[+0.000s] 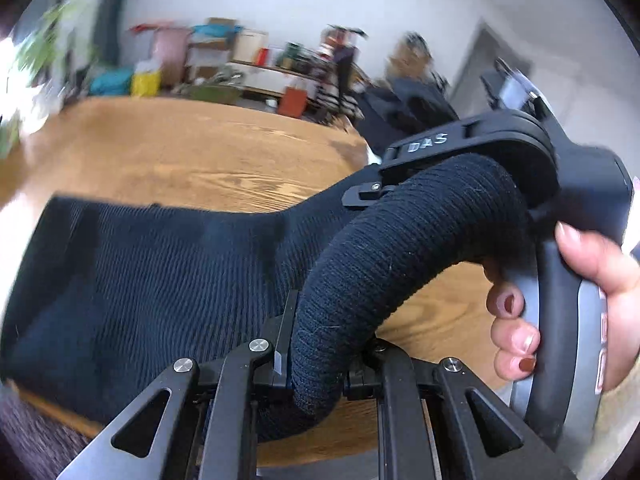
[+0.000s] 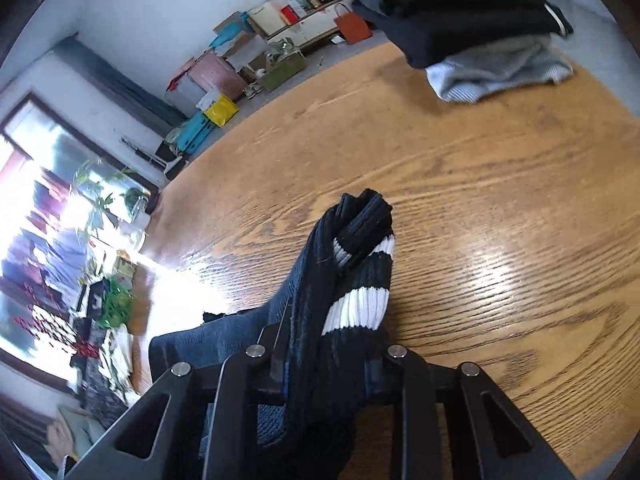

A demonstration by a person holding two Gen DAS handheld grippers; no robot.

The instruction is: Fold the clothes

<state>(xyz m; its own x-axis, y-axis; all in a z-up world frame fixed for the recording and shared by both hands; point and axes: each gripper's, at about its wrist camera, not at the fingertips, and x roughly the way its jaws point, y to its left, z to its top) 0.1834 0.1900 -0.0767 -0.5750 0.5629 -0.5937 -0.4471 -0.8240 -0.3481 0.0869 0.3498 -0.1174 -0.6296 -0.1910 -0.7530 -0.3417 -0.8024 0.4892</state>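
Wooden desk (image 2: 460, 184) fills both views; cluttered shelves, boxes and a bright window stand behind it.

1. Task item. A dark ribbed sock (image 1: 140, 276) hangs between the two claws, above the desk. Its broad part spreads out to the left in the left wrist view. A narrow tube of the same knit arcs from the left claw up toward the right claw's body. The right wrist view shows a cuff with white stripes (image 2: 360, 304) sticking out past the fingers. Whether this is one sock or a pair laid together cannot be told.

2. Left claw (image 1: 316, 360). Clenched on the sock; the tube of knit is pinched between its fingers.

3. Right claw (image 2: 320, 364). Clenched on the sock at the striped cuff. In the left wrist view a hand (image 1: 592, 280) wraps this claw's handle.

4. Other clothes. A heap of dark and grey clothes (image 2: 480, 40) lies at the far desk edge, well apart from the sock. Whether it is folded cannot be told.

5. Step in hand (judgement). The sock is held off the desk at two points, which fits either drawing it out before a fold or bringing one end over to the other.

6. Next move (judgement). Either way, both grips must hold until the knit rests flat on the desk, with the striped cuff kept square to the rest. The loose knit may twist or sag; watch for it.
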